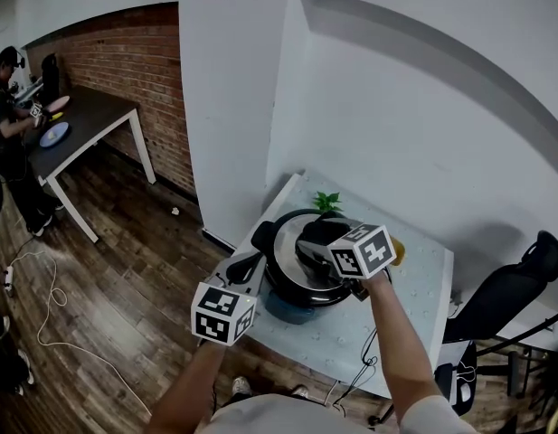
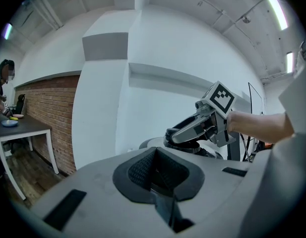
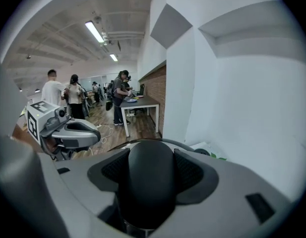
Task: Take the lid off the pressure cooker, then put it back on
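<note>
Lid [image 1: 284, 262] sits on the pressure cooker [image 1: 290, 306] w/ the right gripper [image 3: 153, 172] clamped on its black handle [image 3: 152, 185] (long axis 12-to-6 btwn the pads), so the lift looks straight up; left gripper [image 2: 155, 182], jaws pressed together & empty, hangs at cooker's 7 o'clock.

Left hand-held gripper [image 1: 258, 240], right hand-held gripper [image 1: 313, 235]: grey shells, black ribbed pads [image 2: 140, 171], white marker cubes [image 1: 222, 313].

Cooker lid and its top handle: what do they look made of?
Lid: probably polished steel; a bright ring along its rim reflects the light, though the centre reads dark.
Top handle: likely moulded black plastic; smooth, rounded, with only a dull sheen.
</note>
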`<state>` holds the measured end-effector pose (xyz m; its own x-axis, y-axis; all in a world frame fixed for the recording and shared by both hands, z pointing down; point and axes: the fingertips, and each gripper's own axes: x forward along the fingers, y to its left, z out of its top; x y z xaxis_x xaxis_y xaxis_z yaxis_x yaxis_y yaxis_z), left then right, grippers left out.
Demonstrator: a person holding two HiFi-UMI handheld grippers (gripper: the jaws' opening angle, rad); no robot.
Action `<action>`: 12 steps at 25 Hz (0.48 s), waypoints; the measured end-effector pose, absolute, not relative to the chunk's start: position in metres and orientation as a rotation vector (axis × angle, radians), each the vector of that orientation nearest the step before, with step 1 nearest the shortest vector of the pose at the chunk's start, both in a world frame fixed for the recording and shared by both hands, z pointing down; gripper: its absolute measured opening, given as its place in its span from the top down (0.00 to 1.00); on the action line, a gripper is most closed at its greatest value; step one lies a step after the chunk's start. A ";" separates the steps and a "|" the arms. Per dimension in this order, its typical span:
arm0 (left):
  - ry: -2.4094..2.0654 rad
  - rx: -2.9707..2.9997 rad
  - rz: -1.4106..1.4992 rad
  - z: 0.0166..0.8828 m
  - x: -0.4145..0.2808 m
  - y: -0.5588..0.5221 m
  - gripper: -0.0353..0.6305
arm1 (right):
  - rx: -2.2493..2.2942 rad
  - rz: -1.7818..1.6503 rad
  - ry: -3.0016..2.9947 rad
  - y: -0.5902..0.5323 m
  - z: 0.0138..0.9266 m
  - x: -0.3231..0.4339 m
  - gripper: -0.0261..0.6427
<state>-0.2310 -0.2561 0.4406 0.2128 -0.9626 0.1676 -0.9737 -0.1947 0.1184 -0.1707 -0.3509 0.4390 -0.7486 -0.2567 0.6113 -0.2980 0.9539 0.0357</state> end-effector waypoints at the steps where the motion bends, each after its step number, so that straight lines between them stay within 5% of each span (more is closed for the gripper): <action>1: -1.863 2.278 0.085 0.440 -0.230 -0.255 0.93 | 0.349 0.071 -2.458 -0.350 0.439 -0.171 0.55; 12: -1.937 2.226 0.113 0.435 -0.220 -0.246 0.93 | -0.005 -0.031 -2.470 -0.338 0.441 -0.173 0.55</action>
<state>-0.2204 -0.2457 0.4354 0.1444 -0.9730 0.1800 -0.9873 -0.1295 0.0919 -0.1734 -0.3381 0.4406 -0.7832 -0.0043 0.6218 0.0114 0.9997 0.0213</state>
